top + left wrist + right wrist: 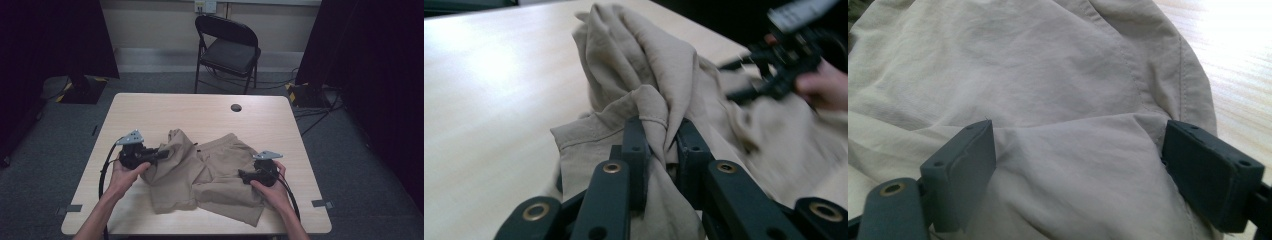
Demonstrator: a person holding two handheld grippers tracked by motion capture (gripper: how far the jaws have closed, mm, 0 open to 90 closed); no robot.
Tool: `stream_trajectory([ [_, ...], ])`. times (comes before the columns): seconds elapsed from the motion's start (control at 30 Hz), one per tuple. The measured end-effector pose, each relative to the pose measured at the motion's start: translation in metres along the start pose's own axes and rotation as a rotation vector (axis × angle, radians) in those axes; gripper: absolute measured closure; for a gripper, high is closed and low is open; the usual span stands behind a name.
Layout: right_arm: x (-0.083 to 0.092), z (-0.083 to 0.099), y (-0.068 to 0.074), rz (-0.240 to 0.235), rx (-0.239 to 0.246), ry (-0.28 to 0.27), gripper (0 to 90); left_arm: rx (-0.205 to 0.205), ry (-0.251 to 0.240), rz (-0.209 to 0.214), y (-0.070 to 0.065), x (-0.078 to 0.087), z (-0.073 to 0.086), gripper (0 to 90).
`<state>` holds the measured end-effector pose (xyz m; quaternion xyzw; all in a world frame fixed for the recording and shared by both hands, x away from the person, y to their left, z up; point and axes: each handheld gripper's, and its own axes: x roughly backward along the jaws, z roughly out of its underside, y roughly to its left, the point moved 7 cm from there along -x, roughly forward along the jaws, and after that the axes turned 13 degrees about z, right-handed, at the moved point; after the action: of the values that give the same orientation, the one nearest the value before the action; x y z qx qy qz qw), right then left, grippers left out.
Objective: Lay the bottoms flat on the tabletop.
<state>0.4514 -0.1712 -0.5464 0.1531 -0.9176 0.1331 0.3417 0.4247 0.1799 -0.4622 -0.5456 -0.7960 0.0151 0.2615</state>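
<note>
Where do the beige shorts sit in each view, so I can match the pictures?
High view: beige shorts at the middle of the table, between both hands.
Left gripper view: shorts bunched at centre, pinched in the left tongs.
Right gripper view: shorts spread between the open right tongs.
Shared landmark: the light wooden table.

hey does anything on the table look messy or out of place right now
Yes: the beige fabric shorts lie crumpled on the light wooden table, not flat. Their left leg is bunched and pulled up where the left gripper pinches a fold. The right gripper stands open over the cloth. Nothing looks spilled or damaged.
</note>
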Motion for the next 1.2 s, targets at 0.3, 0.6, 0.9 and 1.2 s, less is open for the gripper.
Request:
stream_trajectory([
  [0.3, 0.0, 0.0, 0.0, 0.0, 0.0, 0.0, 13.9, 0.063, 0.194, 0.055, -0.013, 0.0, 0.08, 78.9],
  [0.6, 0.003, 0.003, 0.001, 0.007, -0.002, 0.001, 13.9, 0.05, 0.234, 0.017, -0.008, 0.015, 0.099, 79.5],
  [0.9, 0.037, 0.03, 0.016, -0.031, 0.03, 0.016, 13.8, 0.085, 0.205, -0.011, -0.001, 0.027, 0.102, 78.1],
  [1.2, 0.04, 0.016, 0.012, -0.053, 0.026, 0.061, 14.7, 0.106, 0.08, -0.011, -0.001, 0.054, 0.074, 60.7],
])
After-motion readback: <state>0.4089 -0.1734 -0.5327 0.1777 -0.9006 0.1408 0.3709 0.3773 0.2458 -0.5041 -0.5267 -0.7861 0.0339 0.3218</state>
